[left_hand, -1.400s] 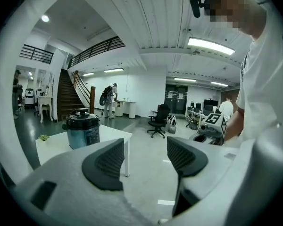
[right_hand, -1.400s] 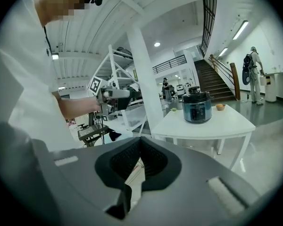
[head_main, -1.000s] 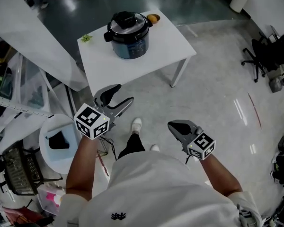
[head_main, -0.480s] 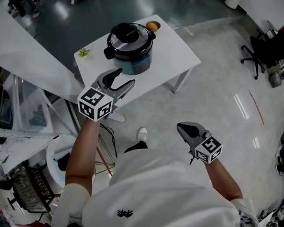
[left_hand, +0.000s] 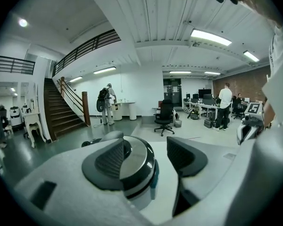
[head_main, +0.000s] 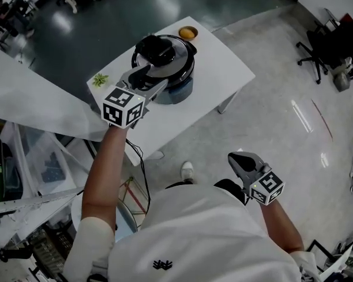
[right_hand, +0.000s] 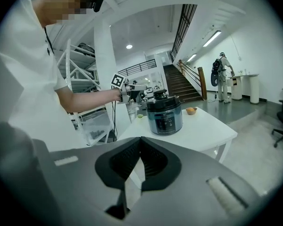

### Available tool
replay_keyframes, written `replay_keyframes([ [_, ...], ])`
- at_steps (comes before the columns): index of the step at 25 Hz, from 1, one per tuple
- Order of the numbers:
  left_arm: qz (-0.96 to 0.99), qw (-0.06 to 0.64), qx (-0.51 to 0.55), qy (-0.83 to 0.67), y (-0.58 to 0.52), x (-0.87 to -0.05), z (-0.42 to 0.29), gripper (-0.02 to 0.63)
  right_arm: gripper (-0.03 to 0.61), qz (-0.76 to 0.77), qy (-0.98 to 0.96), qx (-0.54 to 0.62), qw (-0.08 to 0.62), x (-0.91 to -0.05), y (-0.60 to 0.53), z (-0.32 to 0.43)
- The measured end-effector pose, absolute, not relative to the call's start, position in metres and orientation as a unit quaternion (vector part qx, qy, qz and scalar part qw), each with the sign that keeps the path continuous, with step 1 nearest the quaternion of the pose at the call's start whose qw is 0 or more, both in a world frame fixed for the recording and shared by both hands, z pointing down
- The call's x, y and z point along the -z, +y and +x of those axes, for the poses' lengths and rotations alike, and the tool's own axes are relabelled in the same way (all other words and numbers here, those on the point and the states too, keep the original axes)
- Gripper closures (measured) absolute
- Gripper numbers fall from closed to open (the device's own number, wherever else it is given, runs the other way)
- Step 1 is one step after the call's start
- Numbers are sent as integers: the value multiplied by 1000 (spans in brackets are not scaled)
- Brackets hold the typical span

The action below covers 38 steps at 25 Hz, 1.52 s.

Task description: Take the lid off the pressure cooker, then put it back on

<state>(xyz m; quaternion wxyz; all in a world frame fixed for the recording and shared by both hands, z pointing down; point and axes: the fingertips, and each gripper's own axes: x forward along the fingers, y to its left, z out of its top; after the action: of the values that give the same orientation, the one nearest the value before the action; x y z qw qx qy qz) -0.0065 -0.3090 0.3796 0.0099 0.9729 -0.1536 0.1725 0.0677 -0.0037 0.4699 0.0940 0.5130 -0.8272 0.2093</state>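
Note:
The dark pressure cooker [head_main: 177,82] stands on a white table [head_main: 223,75] with its steel lid [head_main: 165,54] on and a black knob on top. My left gripper [head_main: 153,78] hovers at the cooker's near left side, level with the lid. Its jaws are opening and nothing is between them. In the left gripper view the lid [left_hand: 137,171] lies just ahead, partly behind the left jaw of that gripper [left_hand: 146,155]. My right gripper [head_main: 235,157] hangs low by my right side over the floor, shut and empty. From it [right_hand: 140,155] the cooker [right_hand: 164,114] shows farther off.
A small bowl with something orange [head_main: 188,33] sits at the table's far corner, and a green scrap [head_main: 99,79] at its left corner. A cable hangs under the table. Shelving and clutter fill the left side. An office chair [head_main: 326,43] stands far right.
My left gripper has swung forward from above the floor to the cooker's side on the table. The right gripper has stayed low, and the table has come closer.

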Motion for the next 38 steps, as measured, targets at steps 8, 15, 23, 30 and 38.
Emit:
replay_keyframes([
  [8, 970, 11, -182, -162, -380, -395, 17, 308, 565, 529, -812, -218, 111, -474, -17, 80],
  [15, 967, 11, -202, -156, -415, -410, 42, 291, 565, 546, -803, -211, 112, -467, -35, 103],
  [23, 965, 19, -220, -143, -432, -428, 60, 284, 565, 559, -796, -206, 108, -466, -49, 121],
  [30, 956, 0, -255, -144, -434, -438, 63, 334, 565, 554, -798, -209, 111, -471, -59, 119],
  [38, 956, -5, -255, -143, -436, -437, 61, 332, 565, 555, -798, -208, 108, -471, -65, 116],
])
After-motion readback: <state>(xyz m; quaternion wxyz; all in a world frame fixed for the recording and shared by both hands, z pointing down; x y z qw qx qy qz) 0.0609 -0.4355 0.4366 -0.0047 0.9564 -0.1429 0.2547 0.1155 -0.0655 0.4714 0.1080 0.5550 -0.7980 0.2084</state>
